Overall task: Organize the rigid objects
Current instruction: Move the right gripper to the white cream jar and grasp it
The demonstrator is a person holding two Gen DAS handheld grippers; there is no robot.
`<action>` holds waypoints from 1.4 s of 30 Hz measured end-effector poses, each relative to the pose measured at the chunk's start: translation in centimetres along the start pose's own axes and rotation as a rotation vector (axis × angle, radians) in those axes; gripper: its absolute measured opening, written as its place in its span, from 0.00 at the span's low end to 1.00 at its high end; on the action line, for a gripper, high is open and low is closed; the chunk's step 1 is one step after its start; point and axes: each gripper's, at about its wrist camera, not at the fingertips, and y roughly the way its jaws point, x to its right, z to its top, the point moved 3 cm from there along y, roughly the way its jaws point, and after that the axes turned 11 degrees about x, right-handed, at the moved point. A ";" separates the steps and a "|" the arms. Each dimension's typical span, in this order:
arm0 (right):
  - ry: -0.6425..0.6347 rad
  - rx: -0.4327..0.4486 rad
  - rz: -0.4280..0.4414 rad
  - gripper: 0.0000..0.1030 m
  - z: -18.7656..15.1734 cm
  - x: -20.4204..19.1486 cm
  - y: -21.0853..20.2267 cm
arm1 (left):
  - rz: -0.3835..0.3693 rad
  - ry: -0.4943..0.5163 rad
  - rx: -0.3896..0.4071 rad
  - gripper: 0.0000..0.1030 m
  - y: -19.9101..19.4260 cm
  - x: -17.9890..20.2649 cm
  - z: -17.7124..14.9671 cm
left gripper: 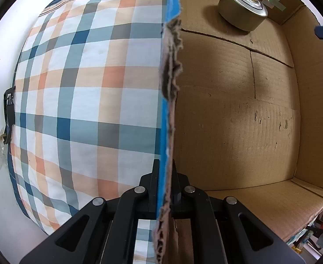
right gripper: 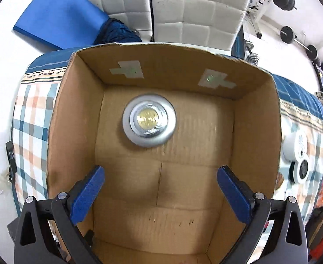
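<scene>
A round silver tin [right gripper: 148,120] with a gold emblem on its lid sits on the floor of an open cardboard box [right gripper: 256,132], near the far wall; it also shows in the left wrist view [left gripper: 241,11]. My left gripper [left gripper: 165,176] is shut on the left wall of the cardboard box [left gripper: 169,92], one finger outside and one inside. My right gripper [right gripper: 160,178] is open and empty, hovering above the box with its blue fingers [right gripper: 89,195] spread over the near half of the floor.
The box rests on a plaid bed cover [left gripper: 84,88]. White round containers [right gripper: 297,151] lie on the bed right of the box. A blue board [right gripper: 60,13], white padded chairs [right gripper: 194,11] and barbell weights [right gripper: 300,39] stand beyond the bed.
</scene>
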 end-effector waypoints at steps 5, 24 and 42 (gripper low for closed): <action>0.051 0.046 0.004 1.00 -1.0 0.8 -1.7 | -0.001 0.002 0.004 0.04 -0.2 0.0 -0.1; 0.596 0.206 -0.020 1.00 -7.2 21.7 -9.8 | -0.012 -0.004 0.023 0.04 -0.7 -0.2 -0.2; 0.732 0.012 -0.067 1.00 -3.7 34.1 3.6 | 0.032 -0.089 0.025 0.06 -0.7 -0.4 -1.0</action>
